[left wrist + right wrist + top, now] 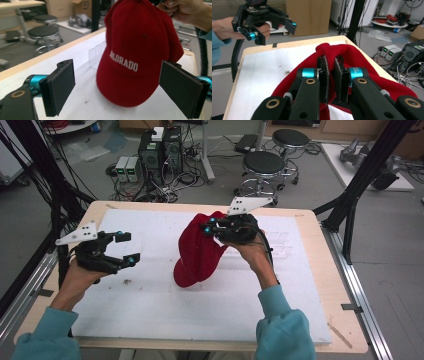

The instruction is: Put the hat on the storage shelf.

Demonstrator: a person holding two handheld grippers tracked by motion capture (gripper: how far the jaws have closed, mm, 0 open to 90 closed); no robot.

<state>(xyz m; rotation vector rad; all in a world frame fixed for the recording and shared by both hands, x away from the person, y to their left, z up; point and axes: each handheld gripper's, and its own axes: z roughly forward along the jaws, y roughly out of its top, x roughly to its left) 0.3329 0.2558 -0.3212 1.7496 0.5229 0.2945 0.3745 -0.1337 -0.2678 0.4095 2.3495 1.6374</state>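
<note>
The right hand-held gripper point(209, 229) is clenched on the back of the red cap point(197, 252), holding it up over the middle of the desk point(320, 285), brim just above it. The left hand-held gripper point(127, 248) is released, jaws wide w/ nothing in them, near the left edge. Only a bit of cloth is pinched, so the cap could slip & drop.

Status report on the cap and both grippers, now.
Right gripper shut on red cap, lifted, brim on white mat. Left gripper open, apart. Nothing in the way.
</note>
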